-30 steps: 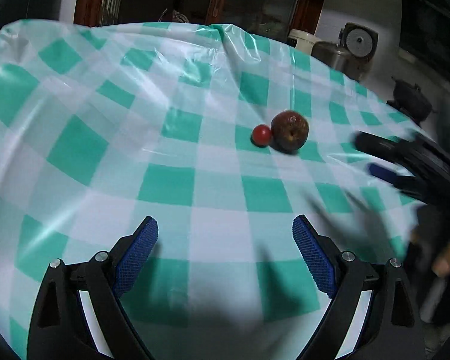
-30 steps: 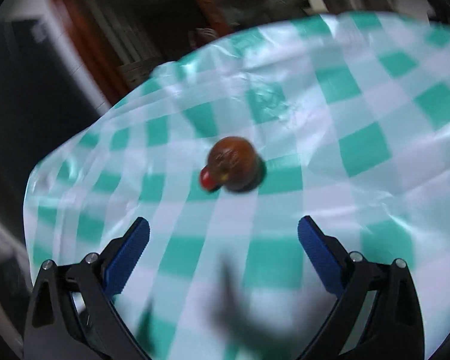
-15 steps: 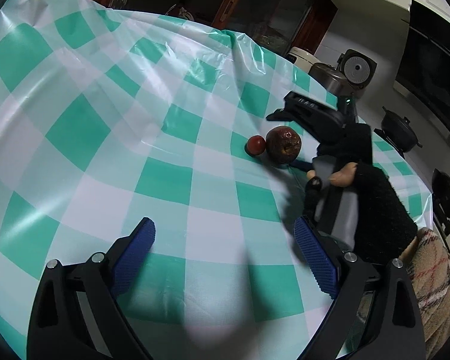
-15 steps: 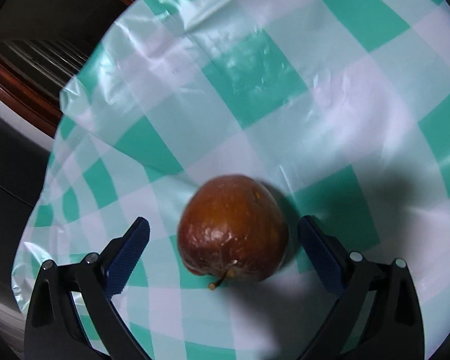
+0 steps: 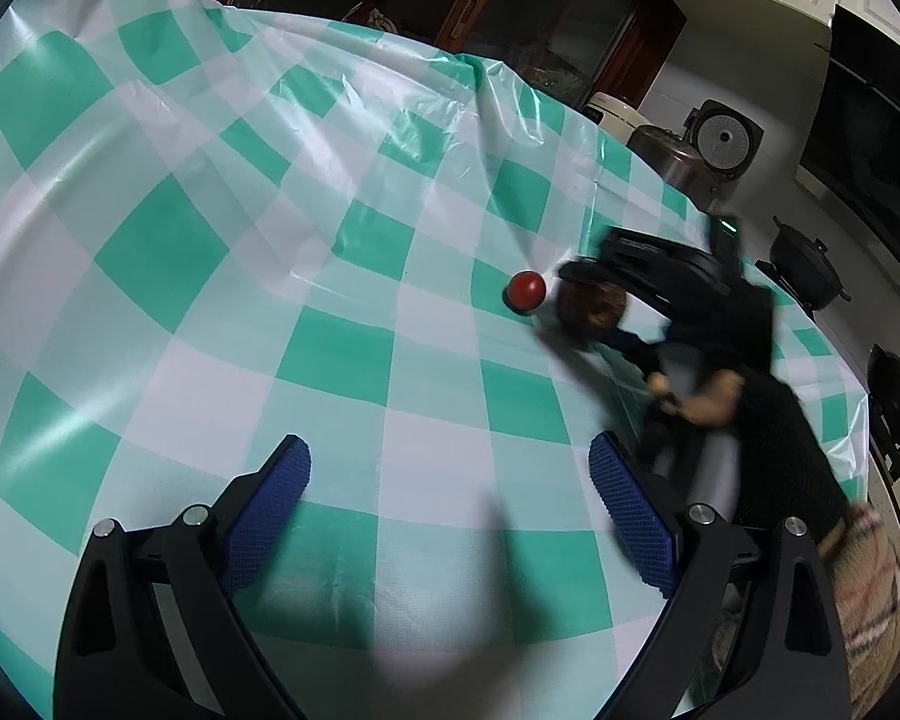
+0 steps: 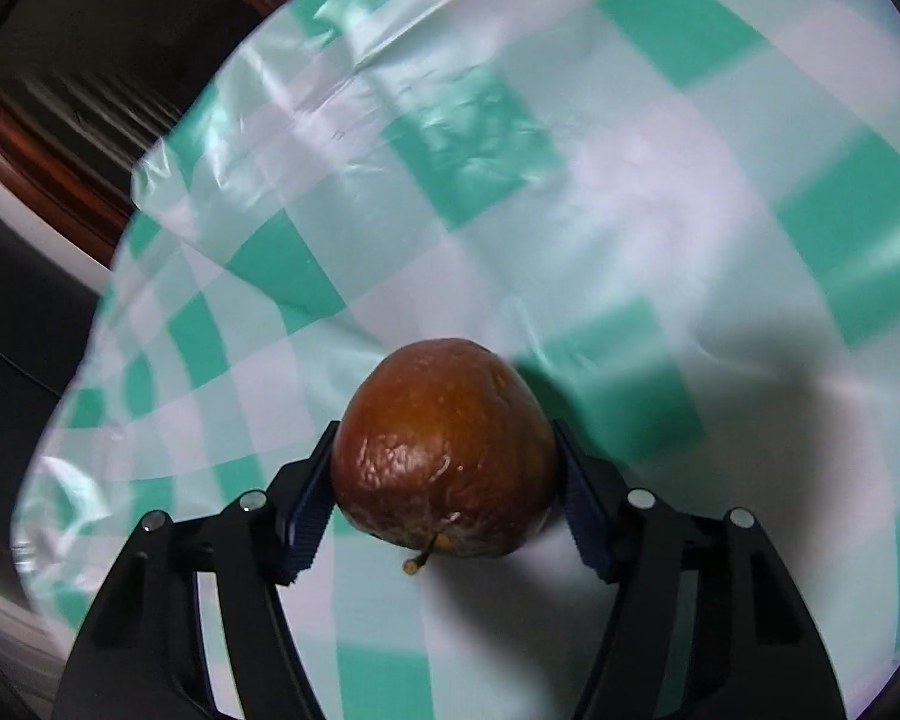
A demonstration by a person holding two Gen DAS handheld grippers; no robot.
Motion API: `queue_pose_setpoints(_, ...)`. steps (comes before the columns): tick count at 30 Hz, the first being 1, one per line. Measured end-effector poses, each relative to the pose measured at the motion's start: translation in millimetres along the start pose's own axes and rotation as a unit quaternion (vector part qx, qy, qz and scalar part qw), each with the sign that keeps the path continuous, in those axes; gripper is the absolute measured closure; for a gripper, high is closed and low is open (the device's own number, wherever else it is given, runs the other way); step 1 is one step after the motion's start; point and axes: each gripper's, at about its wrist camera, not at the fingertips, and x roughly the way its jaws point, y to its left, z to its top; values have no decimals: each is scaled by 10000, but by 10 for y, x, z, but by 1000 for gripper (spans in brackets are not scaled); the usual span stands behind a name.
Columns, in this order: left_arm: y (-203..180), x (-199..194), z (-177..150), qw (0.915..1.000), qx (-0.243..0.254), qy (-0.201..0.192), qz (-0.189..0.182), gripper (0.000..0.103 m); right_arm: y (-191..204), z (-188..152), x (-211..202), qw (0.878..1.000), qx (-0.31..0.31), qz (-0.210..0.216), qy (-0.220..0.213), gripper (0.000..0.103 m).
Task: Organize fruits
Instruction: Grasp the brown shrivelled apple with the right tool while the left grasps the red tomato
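Since the earlier frame the right gripper (image 6: 444,480) has just closed its jaws onto the brown fruit (image 6: 444,450), at 6 o'clock on the checked tablecloth (image 6: 570,180); lift straight, squeezing gently, while the left gripper (image 5: 450,510) waits open.

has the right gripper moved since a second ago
Yes. In the left wrist view the right gripper has come in from the right edge to the brown apple beside the small red fruit; its jaws have just been closing around the apple.

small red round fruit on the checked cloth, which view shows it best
The left wrist view: the small red round fruit sits clear on the green-and-white checked plastic cloth, beside the wrinkled brown apple. The right wrist view does not show it.
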Motion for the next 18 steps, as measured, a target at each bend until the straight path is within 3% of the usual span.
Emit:
queue_pose_setpoints(4,-31,90,12,9997,64,222,92,12,-336,-115,-424,9990,149,418,-100,36)
queue_pose_setpoints(7,-72,319,94,9972,168,692,234,12,-529,-181,-752,9985,56,502,-228,36)
queue_pose_setpoints(14,-585,1145,594,9923,702,559,858,14,-829,-309,-1003,9982,-47,514,-315,36)
queue_pose_setpoints(18,-892,1674,792,9851,1080,747,1111,30,-958,-305,-1095,9960,82,765,-447,36)
